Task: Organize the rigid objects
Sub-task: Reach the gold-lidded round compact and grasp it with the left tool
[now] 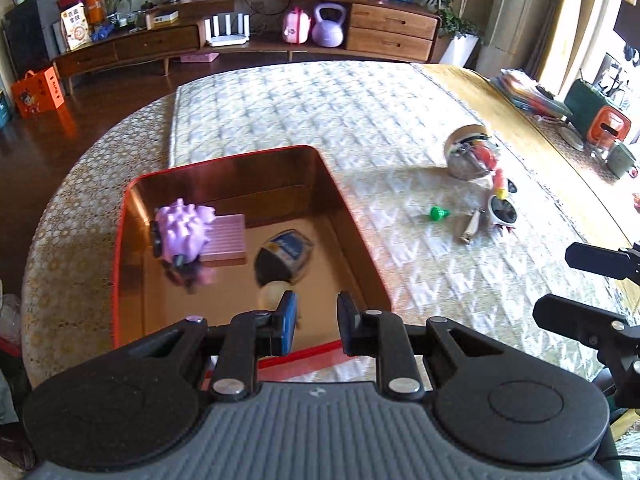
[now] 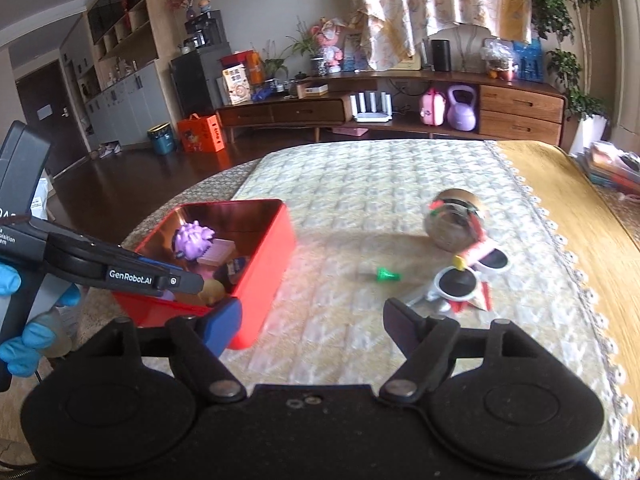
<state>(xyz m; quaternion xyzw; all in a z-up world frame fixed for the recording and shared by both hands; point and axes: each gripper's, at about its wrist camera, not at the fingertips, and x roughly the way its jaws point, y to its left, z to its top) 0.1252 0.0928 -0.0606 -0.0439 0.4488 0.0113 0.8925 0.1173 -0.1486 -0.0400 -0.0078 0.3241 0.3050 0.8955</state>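
Observation:
A red tin (image 1: pixel 240 156) sits on the quilted table, holding a purple spiky toy (image 1: pixel 182 232), a pink ridged block (image 1: pixel 228 240), a dark blue-labelled piece (image 1: pixel 284 256) and a cream ball (image 1: pixel 272 294). My left gripper (image 1: pixel 317 308) hovers over the tin's near end, its jaws a narrow gap apart with nothing between them. To the right of the tin (image 2: pixel 264 276), my right gripper (image 2: pixel 310 316) stands wide open and empty above the cloth. Ahead of it lie a green piece (image 2: pixel 387 275), white-framed sunglasses (image 2: pixel 460 284), a small metal tool (image 2: pixel 432 298) and a shiny metal ball (image 2: pixel 452 224).
A blue-gloved hand (image 2: pixel 24 344) holds the left gripper (image 2: pixel 188 282) at the tin's near corner. Books (image 1: pixel 528 92) and an orange-lidded container (image 1: pixel 608 128) stand at the table's right edge. A wooden sideboard (image 2: pixel 520 108) lines the far wall. The table's rounded edge curves past the tin on the left.

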